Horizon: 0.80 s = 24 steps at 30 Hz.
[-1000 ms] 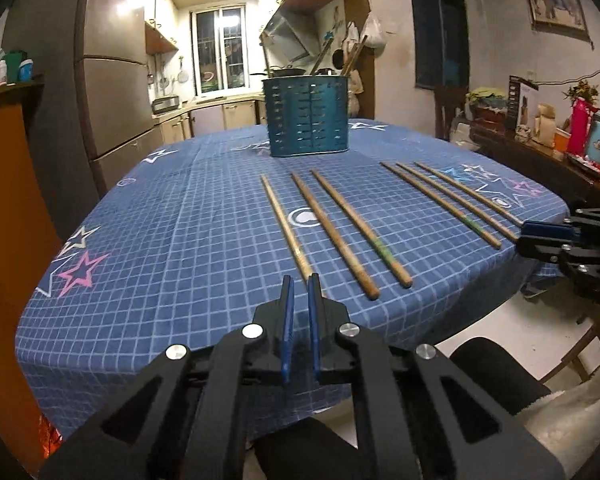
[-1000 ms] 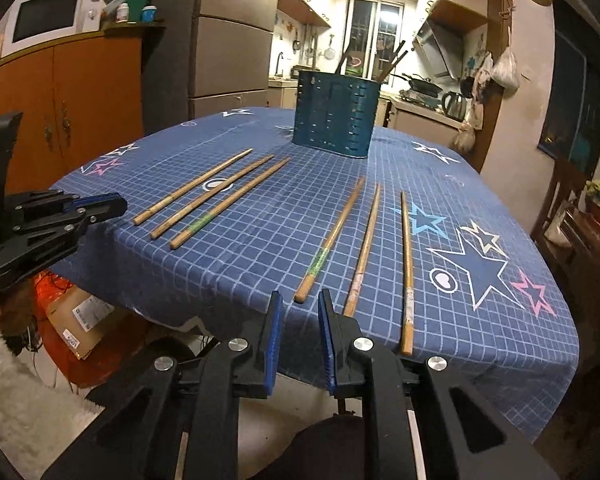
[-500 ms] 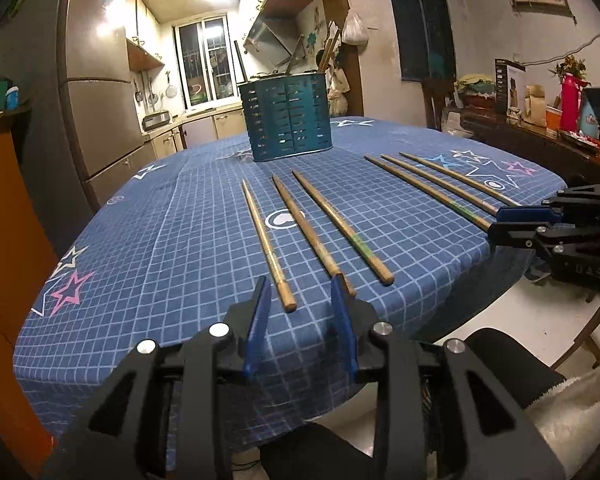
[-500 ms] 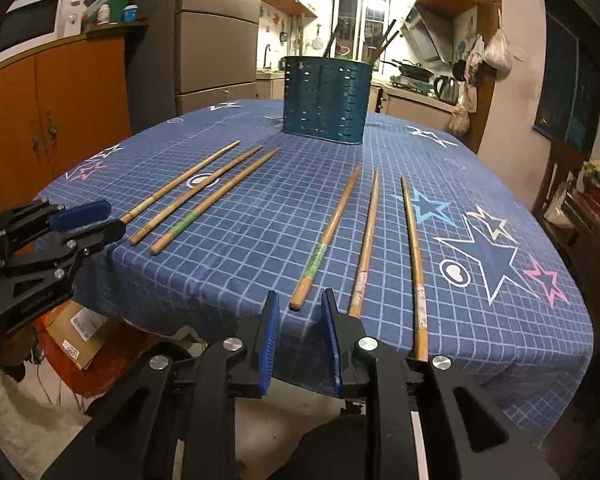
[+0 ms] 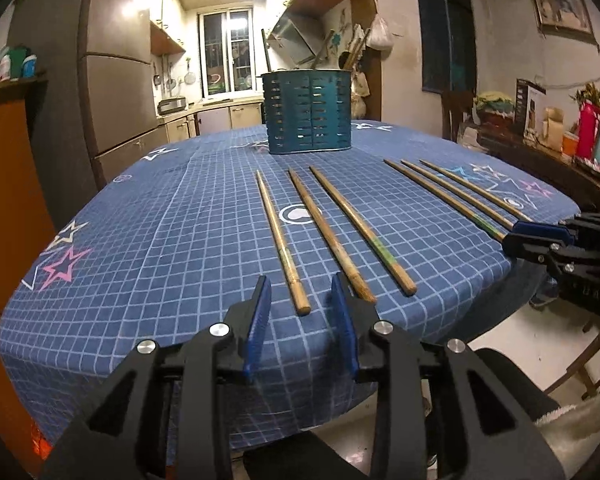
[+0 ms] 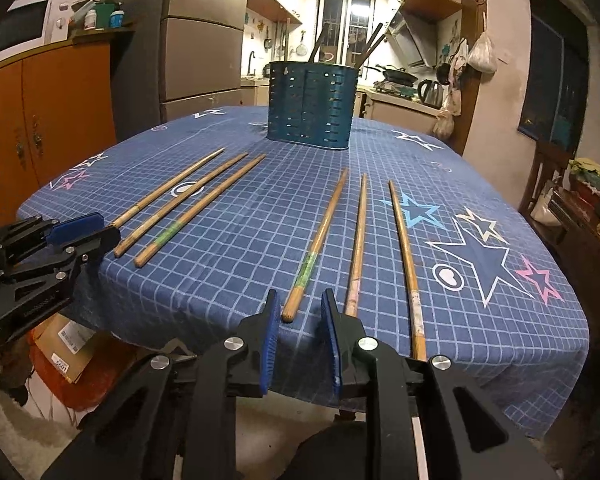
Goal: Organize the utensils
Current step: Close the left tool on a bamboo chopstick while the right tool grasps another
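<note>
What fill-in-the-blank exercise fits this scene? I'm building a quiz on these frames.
1. The loose chopsticks on the tablecloth number ___.
2. They lie in two groups of ___.
3. The slotted utensil holder is coloured ___.
4. The left gripper holds ___.

Missing words: six; three; teal; nothing
</note>
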Each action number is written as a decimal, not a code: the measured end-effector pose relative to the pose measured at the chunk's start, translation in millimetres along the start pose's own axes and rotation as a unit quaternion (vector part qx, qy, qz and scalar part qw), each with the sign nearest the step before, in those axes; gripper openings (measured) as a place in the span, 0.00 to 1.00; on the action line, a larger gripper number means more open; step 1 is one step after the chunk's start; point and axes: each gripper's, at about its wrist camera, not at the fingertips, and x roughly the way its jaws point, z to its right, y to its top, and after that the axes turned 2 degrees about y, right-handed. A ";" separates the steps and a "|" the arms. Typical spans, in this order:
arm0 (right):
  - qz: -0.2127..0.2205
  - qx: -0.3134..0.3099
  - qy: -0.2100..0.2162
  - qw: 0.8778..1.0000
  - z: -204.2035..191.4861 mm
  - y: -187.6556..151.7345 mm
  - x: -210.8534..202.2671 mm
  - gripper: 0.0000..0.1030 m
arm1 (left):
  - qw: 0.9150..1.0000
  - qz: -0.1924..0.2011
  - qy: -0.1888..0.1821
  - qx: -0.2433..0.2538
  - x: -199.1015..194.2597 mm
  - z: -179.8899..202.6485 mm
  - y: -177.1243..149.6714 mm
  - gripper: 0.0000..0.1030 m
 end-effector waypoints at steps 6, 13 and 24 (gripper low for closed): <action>0.009 0.007 -0.015 1.000 -2.7 -0.2 2.5 0.22 | 1.000 0.017 0.014 -0.007 -1.8 3.1 -5.5 0.27; 0.039 0.012 -0.033 0.999 -7.0 -8.7 0.1 0.22 | 0.999 0.035 0.031 -0.011 -1.3 6.7 -7.6 0.26; 0.079 0.023 -0.051 0.995 -9.3 -17.9 -0.8 0.22 | 0.997 0.058 0.045 -0.009 -2.2 11.6 -11.0 0.28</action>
